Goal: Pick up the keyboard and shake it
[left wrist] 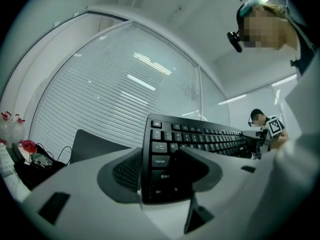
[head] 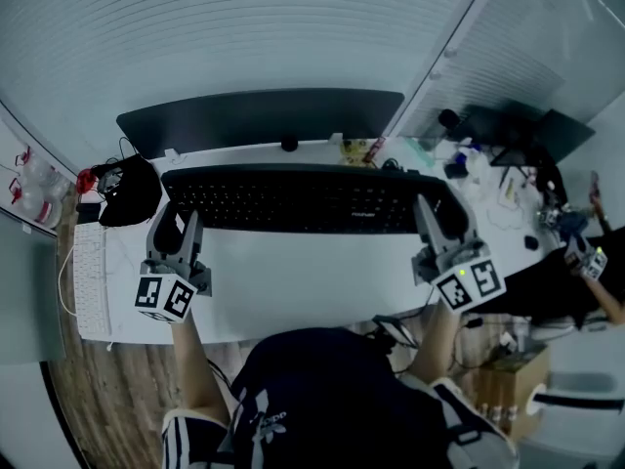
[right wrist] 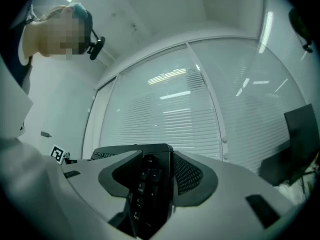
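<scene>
Keyboard (head: 303, 201) pinched by left claw (head: 182, 218) and right claw (head: 436, 218), whole only in head view

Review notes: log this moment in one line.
keyboard: held by both ends | left gripper: shut on keyboard | right gripper: shut on keyboard

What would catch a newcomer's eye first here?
A long black keyboard, gripped at one end by the left tool and at the other by the right tool, over a white desk. Behind it sits a dark monitor.
</scene>
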Available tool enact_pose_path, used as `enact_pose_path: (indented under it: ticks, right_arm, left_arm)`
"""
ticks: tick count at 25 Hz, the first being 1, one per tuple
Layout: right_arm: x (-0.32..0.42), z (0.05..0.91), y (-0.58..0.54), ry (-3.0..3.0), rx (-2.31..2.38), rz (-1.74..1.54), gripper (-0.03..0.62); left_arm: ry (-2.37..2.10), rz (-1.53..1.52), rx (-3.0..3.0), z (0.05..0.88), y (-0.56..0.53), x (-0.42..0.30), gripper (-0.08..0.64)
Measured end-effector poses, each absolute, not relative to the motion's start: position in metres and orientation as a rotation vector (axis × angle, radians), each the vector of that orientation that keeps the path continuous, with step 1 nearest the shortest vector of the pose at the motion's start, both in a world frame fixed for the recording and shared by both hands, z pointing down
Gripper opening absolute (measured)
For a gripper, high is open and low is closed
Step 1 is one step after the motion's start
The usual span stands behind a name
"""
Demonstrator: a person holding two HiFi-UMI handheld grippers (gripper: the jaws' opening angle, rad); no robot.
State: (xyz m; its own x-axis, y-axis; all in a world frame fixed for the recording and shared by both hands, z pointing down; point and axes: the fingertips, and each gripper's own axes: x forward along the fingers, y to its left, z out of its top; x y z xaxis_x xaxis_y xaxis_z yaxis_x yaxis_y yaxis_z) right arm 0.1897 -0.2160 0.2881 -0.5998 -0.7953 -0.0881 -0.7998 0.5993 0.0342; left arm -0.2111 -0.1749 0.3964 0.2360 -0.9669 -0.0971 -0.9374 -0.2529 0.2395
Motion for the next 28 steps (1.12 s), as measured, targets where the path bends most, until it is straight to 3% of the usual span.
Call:
enact_pose_path:
  ticks: [9, 28]
  right_arm:
    - [0.197, 0.31, -0.207, 2.69, -1.397, 0.018, 0.179]
    - [0.204, 0.349, -0.214, 2.557, -1.311, -0.111, 0.181]
  left_arm:
    - [-1.886, -0.277, 2.422, 0.379, -0.167, -0.213, 0.219]
    - [-2.076, 0.019, 2.752, 0.261, -0.18, -0.201, 0.219]
